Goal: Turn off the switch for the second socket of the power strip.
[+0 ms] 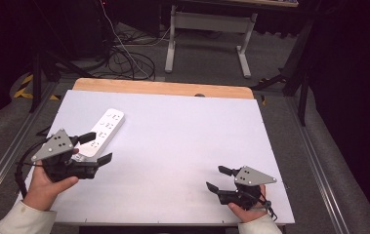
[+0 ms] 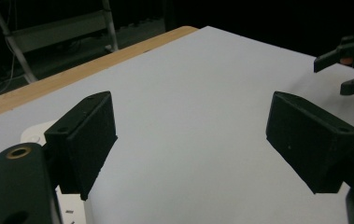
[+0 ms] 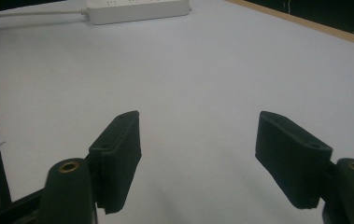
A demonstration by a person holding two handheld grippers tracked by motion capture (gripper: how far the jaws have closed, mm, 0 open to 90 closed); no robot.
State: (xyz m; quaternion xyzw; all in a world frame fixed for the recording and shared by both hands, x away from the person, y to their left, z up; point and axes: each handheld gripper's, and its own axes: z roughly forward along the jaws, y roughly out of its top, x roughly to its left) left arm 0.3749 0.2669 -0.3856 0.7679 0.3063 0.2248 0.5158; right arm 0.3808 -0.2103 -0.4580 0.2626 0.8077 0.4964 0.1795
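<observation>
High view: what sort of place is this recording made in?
Probably a lab or test room set up for recording. A white-topped table stands on grey carpet against dark surroundings, loose cables lie on the floor behind it, and a white height-adjustable desk frame stands farther back.

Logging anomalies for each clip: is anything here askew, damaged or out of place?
Nothing looks damaged or spilled. The white power strip lies diagonally on the white table, not square to its edges, which seems harmless. The left tongs stand open right by its near end, the right tongs open over bare table.
</observation>
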